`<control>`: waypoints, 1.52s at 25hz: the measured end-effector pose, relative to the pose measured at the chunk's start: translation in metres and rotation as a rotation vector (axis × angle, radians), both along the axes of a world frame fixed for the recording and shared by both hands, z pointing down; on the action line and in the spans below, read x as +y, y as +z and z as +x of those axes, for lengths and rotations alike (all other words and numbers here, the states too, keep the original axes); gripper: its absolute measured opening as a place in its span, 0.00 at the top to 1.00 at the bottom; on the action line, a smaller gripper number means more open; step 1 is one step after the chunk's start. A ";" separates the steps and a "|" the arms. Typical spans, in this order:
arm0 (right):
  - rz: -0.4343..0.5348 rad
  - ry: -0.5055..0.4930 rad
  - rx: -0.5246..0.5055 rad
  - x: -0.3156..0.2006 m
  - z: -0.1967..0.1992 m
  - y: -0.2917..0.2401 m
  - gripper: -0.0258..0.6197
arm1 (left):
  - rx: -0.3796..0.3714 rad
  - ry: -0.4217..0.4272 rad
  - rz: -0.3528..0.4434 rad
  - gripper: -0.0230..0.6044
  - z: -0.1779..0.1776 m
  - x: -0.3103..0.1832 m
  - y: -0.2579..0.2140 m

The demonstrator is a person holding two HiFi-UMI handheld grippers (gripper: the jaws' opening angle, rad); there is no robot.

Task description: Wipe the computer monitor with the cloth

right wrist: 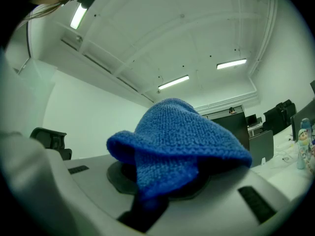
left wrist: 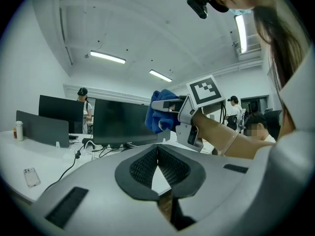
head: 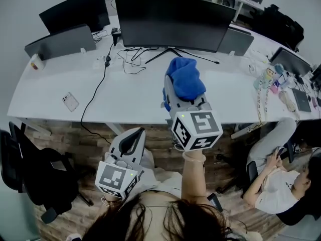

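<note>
- Grippers: two, one in each of your hands, each carrying one cube with square markers.
- Right gripper: you hold it out over the desk, with its jaws closed on the one blue cloth. In the right gripper view the cloth drapes over both jaws and hides their tips.
- Cloth position: in the air in front of the lower middle of the large monitor, near its stand. It is apart from the screen.
- Left gripper: you hold it low, on your side of the desk's near edge and well apart from the monitor. In the left gripper view, the left gripper shows its two dark pads meeting at the tips with nothing between them.
- Monitors seen at the desk: two with dark screens. The large one is at the centre, and a smaller monitor stands behind it to the left.
- Grey panels: two, both upright. One panel is left of the large monitor, and the other is right of it.
- Phone: one, lying flat on the left part of the desk, well apart from both grippers.
- Black cable: one, running from near the monitor across the desk and over its near edge.
- Black chair: one, on the floor at your left.
- Seated person: one, at your right, beyond the desk's end.
</note>
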State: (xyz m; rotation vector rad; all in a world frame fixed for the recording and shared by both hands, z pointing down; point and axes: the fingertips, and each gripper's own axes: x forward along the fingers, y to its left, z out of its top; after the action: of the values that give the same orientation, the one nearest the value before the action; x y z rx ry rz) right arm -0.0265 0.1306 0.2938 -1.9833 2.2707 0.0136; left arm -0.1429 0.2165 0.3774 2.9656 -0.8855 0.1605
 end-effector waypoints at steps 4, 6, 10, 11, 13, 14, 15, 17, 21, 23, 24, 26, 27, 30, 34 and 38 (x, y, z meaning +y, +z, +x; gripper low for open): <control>-0.006 0.012 0.042 0.012 0.005 0.005 0.81 | 0.003 0.005 0.010 0.95 0.004 0.004 -0.003; -0.010 0.010 0.042 0.018 0.010 0.007 0.81 | 0.007 0.009 0.017 0.95 0.005 0.006 -0.007; -0.018 -0.027 0.084 0.025 0.011 0.013 0.81 | 0.005 0.013 0.031 0.95 0.009 0.007 -0.013; -0.019 -0.035 0.102 0.027 0.011 0.014 0.81 | 0.005 0.015 0.034 0.95 0.010 0.007 -0.014; -0.022 -0.041 0.132 0.028 0.010 0.016 0.81 | 0.007 0.021 0.037 0.95 0.012 0.008 -0.016; -0.023 -0.041 0.139 0.029 0.010 0.017 0.81 | 0.006 0.024 0.037 0.95 0.012 0.008 -0.017; -0.023 -0.039 0.142 0.030 0.010 0.017 0.81 | 0.006 0.026 0.038 0.95 0.012 0.009 -0.017; -0.023 -0.035 0.142 0.032 0.010 0.018 0.81 | 0.008 0.032 0.042 0.95 0.013 0.009 -0.018; -0.022 -0.026 0.138 0.037 0.014 0.019 0.81 | 0.004 0.047 0.051 0.95 0.015 0.011 -0.019; -0.022 -0.028 0.135 0.039 0.015 0.020 0.81 | 0.002 0.052 0.051 0.95 0.015 0.012 -0.020; -0.023 -0.029 0.137 0.040 0.014 0.020 0.81 | 0.002 0.053 0.051 0.95 0.015 0.013 -0.020; -0.029 -0.032 0.147 0.042 0.013 0.022 0.81 | 0.003 0.056 0.050 0.95 0.015 0.014 -0.020; -0.031 -0.032 0.153 0.043 0.012 0.023 0.81 | 0.003 0.058 0.051 0.95 0.015 0.015 -0.020; -0.033 -0.033 0.151 0.047 0.011 0.026 0.81 | -0.002 0.066 0.053 0.95 0.016 0.020 -0.020; -0.038 -0.028 0.155 0.048 0.012 0.027 0.81 | -0.003 0.075 0.054 0.95 0.018 0.025 -0.020; -0.041 -0.031 0.158 0.047 0.010 0.027 0.81 | -0.001 0.066 0.049 0.95 0.015 0.025 -0.020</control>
State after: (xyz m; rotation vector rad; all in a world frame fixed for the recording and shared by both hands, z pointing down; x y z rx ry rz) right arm -0.0165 0.1779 0.3204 -2.0341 2.4154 0.1264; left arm -0.1280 0.2414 0.3570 3.0423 -0.8033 0.1454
